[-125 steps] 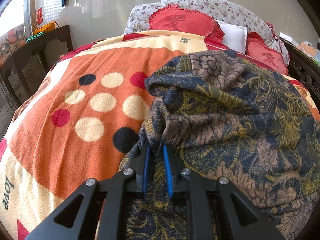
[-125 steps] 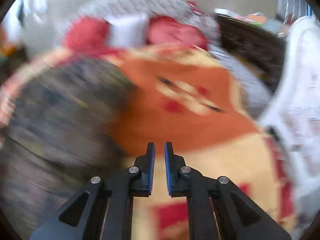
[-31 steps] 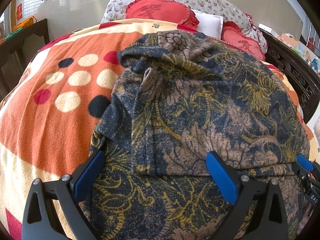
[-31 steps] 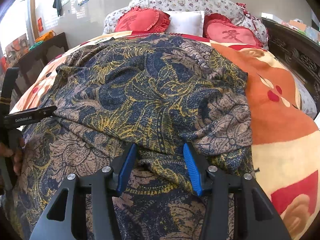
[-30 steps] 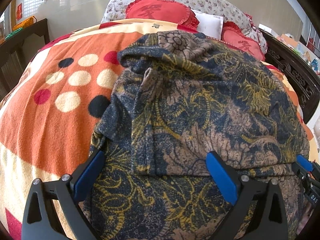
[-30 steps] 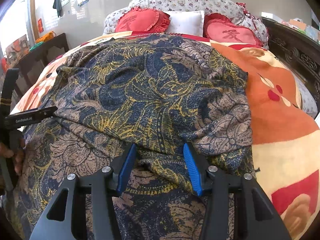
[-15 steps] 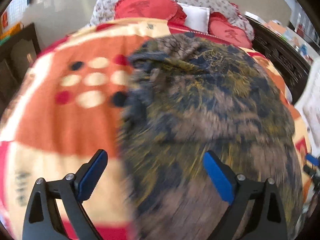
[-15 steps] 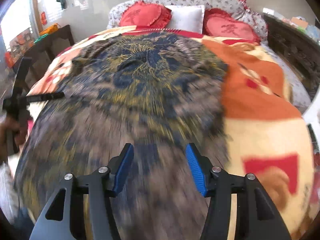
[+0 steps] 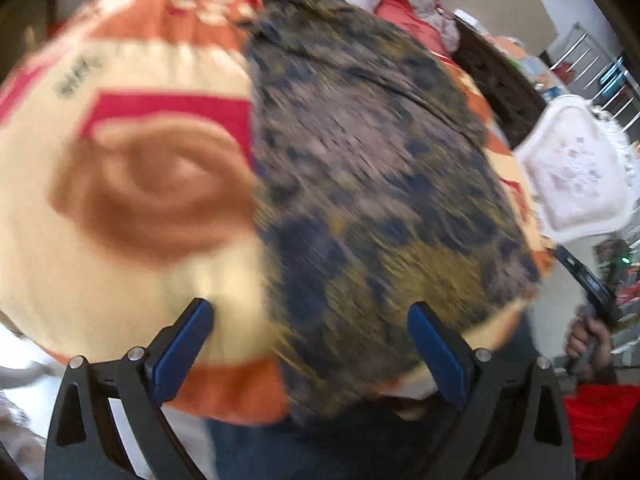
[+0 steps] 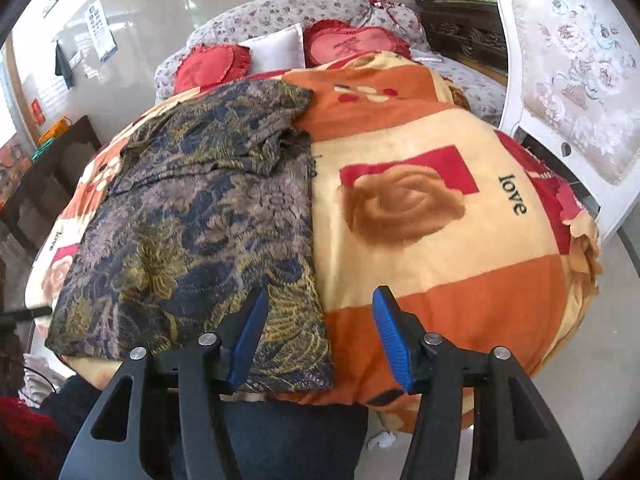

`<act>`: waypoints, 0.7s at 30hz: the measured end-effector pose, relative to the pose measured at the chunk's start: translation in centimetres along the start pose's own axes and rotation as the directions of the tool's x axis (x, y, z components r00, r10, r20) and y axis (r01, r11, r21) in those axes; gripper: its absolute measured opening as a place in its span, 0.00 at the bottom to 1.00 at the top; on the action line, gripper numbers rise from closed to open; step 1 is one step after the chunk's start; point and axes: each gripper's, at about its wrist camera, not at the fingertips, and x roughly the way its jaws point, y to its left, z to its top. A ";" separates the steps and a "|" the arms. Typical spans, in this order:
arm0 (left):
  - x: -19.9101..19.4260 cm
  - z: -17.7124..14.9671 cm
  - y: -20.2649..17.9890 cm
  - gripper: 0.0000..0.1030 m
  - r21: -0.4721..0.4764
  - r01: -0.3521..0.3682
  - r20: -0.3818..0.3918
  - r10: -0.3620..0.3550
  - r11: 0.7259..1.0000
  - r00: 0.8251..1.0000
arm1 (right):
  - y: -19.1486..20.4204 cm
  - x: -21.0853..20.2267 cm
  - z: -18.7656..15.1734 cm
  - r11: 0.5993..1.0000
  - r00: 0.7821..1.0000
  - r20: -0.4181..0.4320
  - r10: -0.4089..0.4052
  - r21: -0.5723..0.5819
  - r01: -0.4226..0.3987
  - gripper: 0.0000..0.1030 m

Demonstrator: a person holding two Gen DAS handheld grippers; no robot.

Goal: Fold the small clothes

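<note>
Holding both tongs above the foot of the bed, you have nothing between either pair. Your right tongs (image 10: 318,336) stand apart, blue pads well clear of each other, having just been opening, and they hang over the near edge of the blanket (image 10: 440,264) where the garment's right border ends. Your left tongs (image 9: 310,350) are spread wider still, also empty, in a view smeared by motion.

Just past the pads lies the garment (image 10: 192,232), a dark blue, gold and brown paisley piece. It rests flat on the left half of the blanket as the right wrist view shows it, its near hem at the bed's foot edge and its right side running in a fairly straight line away from you. At its far end a second layer is doubled back on top, rumpled along its right edge. In the left wrist view the garment (image 9: 372,184) fills the middle and right, blurred.

Beside it the blanket shows a brown rose on a red square and the word "love". At the right of the left wrist view your right hand (image 9: 590,338) grips its handle. Farther on, two red heart cushions (image 10: 348,46) and a white pillow (image 10: 276,50) lean at the head of the bed. A white chair (image 10: 568,80) stands to the right.
</note>
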 end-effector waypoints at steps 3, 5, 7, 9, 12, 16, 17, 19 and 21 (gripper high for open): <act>0.0 -1.1 -0.1 1.00 0.003 0.043 0.011 -0.043 0.999 0.999 | 0.8 -1.2 0.7 0.999 0.999 0.047 0.021 -0.028 -0.019 0.26; -0.4 -0.9 0.2 1.00 -0.031 0.091 0.038 -0.089 0.995 0.995 | 1.5 -1.7 1.0 0.998 0.997 0.074 0.027 -0.059 -0.023 0.26; -0.7 -0.5 0.7 1.00 -0.070 0.151 0.067 -0.146 0.986 0.987 | 1.9 -2.1 0.9 0.996 0.995 0.088 0.038 -0.078 -0.032 0.26; -0.8 -0.2 0.5 0.98 -0.074 0.201 0.079 -0.195 0.977 0.978 | 1.9 -1.9 0.9 0.997 0.996 0.074 0.038 -0.075 -0.033 0.26; -0.5 0.1 -0.8 0.87 -0.042 0.245 0.040 -0.243 0.969 0.969 | 1.2 -1.9 0.7 0.998 0.997 0.067 0.022 -0.055 -0.018 0.26; 0.1 0.7 -1.0 0.76 -0.018 0.215 0.003 -0.215 0.976 0.977 | 0.0 -2.4 0.4 1.000 0.998 0.071 -0.002 -0.029 0.004 0.26; 0.0 0.9 -0.5 0.73 -0.034 0.218 0.002 -0.218 0.975 0.976 | -0.3 -2.4 0.1 1.000 0.998 0.063 -0.005 -0.024 0.006 0.26; -0.1 1.2 0.2 0.72 -0.060 0.212 0.006 -0.212 0.975 0.977 | -0.8 -2.3 -0.3 1.000 0.999 0.049 -0.007 -0.013 0.008 0.26; -0.4 1.4 0.7 0.73 -0.062 0.189 0.016 -0.188 0.980 0.982 | -1.6 -2.1 -1.0 1.000 1.000 0.024 -0.002 0.016 0.002 0.26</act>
